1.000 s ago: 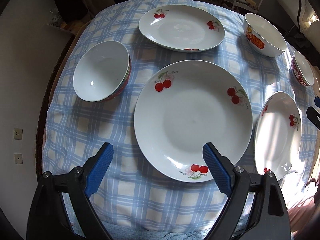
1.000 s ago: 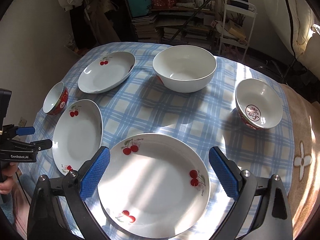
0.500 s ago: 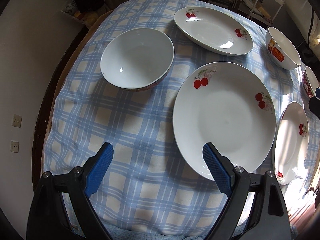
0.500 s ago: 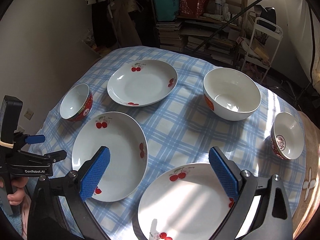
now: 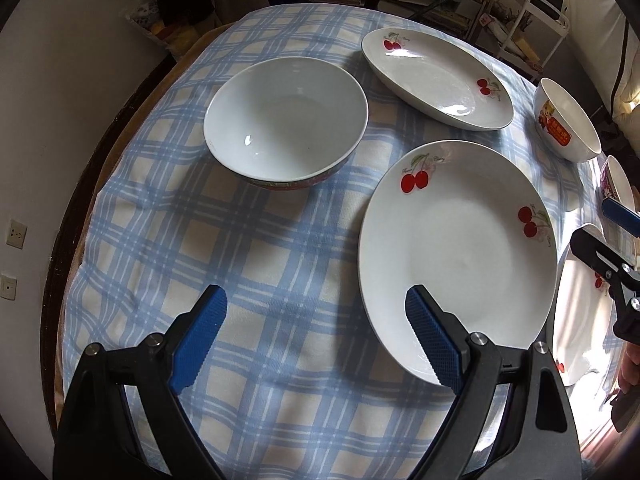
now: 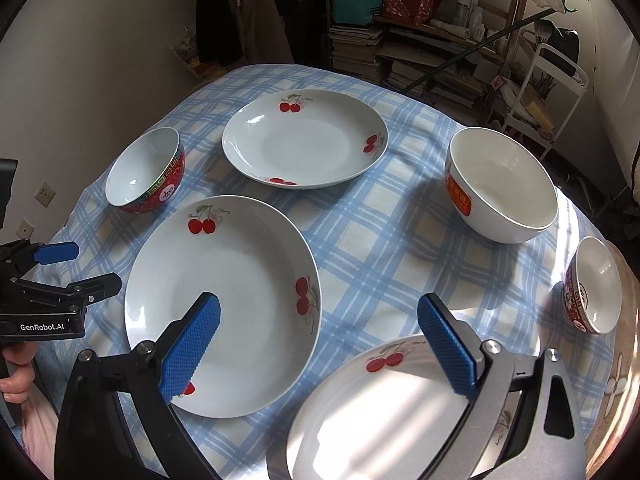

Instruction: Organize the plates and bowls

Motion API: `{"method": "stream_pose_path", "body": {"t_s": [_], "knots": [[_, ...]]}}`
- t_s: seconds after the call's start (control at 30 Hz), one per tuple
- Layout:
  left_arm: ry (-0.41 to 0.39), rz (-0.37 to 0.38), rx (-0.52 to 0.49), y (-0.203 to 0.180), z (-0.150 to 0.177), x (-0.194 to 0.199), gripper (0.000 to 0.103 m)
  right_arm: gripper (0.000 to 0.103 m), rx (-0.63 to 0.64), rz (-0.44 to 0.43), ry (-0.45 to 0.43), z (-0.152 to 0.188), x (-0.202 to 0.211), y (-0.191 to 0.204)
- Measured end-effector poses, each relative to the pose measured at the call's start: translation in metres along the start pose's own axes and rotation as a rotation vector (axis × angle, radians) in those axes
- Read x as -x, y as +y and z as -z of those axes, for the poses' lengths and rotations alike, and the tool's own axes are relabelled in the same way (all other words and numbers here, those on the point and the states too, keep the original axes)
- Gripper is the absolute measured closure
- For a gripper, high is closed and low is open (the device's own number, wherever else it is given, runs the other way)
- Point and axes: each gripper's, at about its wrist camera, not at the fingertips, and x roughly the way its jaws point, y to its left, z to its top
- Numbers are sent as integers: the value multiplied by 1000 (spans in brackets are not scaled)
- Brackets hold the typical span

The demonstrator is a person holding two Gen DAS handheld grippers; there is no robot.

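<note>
plates and bowls lie spread, none stacked, on a round table under a blue checked cloth (image 5: 280,248); the left gripper (image 5: 316,340) hangs above the cloth with its jaws released wide and nothing between the blue pads; a large cherry plate (image 5: 460,256) sits at its right jaw, the pad overlapping the plate's near rim in view, contact not determinable; a red-banded bowl (image 5: 286,124) stands ahead of the left jaw, apart from that plate; a second cherry plate (image 5: 436,78) lies beyond both, well ahead of the right jaw; the right gripper (image 6: 320,344) also stands released, jaws wide, nothing clamped; the large cherry plate lies under its left jaw, and a third cherry plate (image 6: 384,408), lit by sun, lies below its right jaw, near the table edge; a large white bowl (image 6: 502,184) with an orange label stands well ahead of the right jaw; a small red-patterned bowl (image 6: 594,284) sits outside that jaw, near the cloth's edge; a hand (image 6: 16,380) grips the left gripper's handle.
</note>
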Motion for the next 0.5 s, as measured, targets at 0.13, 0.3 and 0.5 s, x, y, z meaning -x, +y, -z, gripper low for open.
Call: {"method": "stream_pose_path", "body": {"t_s": [0.13,0.3,0.5], "knots": [[1,11,-8,-4,-1,-4,13,0,-5,3,23,5,-12,1],[55,50,36,0,-1,-14,27,0,-22,0,46,9,-22,-1],[101,71,70,2,1,-27,49,0,-44,-2,63,12,-30,-7]]}}
